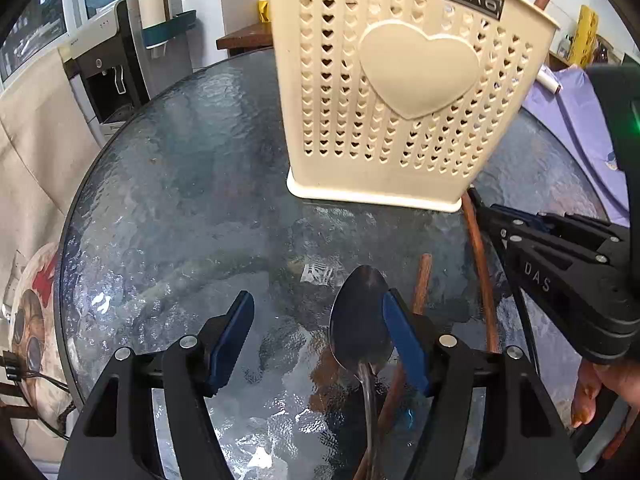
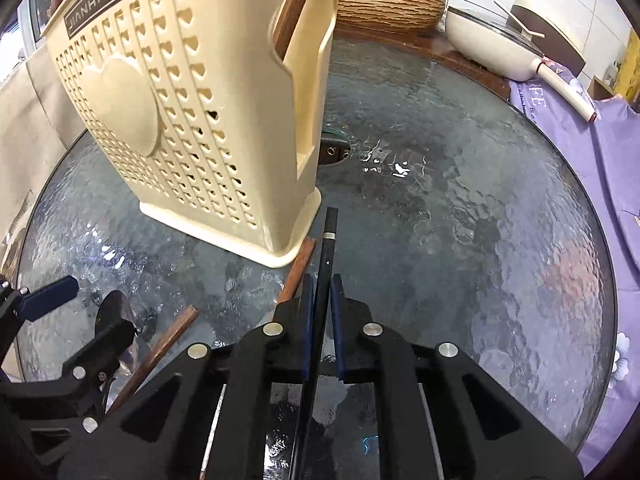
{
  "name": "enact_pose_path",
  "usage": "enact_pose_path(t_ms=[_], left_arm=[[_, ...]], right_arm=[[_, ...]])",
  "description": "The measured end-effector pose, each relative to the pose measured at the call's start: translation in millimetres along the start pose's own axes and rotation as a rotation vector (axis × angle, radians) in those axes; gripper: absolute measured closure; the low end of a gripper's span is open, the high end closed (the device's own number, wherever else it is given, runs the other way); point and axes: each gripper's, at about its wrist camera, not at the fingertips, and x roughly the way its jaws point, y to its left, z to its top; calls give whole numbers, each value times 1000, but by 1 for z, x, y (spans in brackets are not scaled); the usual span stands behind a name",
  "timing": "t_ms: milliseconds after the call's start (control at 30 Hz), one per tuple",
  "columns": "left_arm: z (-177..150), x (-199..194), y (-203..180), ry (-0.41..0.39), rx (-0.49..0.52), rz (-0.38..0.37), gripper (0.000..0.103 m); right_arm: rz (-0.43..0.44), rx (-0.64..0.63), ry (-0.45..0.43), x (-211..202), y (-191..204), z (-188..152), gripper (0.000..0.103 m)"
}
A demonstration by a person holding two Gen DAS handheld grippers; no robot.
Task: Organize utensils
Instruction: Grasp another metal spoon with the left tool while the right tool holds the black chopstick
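A cream utensil holder with heart-shaped holes stands on the round glass table; it also shows in the right wrist view, with brown sticks inside. A metal spoon lies on the glass between the fingers of my open left gripper, close to the right finger. Brown wooden chopsticks lie beside it. My right gripper is shut on a black chopstick whose tip points at the holder's base. The right gripper also shows in the left wrist view. The left gripper shows in the right wrist view.
A water dispenser stands beyond the table's far left. A white pan and a wooden-look bowl sit behind the table. A purple cloth lies at the right. More brown chopsticks lie on the glass.
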Motion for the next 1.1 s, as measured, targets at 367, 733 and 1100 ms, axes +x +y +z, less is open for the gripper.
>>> enact_pose_path(t_ms=[367,733,1100], left_arm=[[1,-9,-4,-16,-15,-9,37],[8,-18,-21,-83,40,-21,38],[4,2,-16,-47,96,-52,36]], right_arm=[[0,2,-12,4,-3,1,94],[20,18,-17,0,-1,-8,94],[26,5,-26,-4,-5,-11,94]])
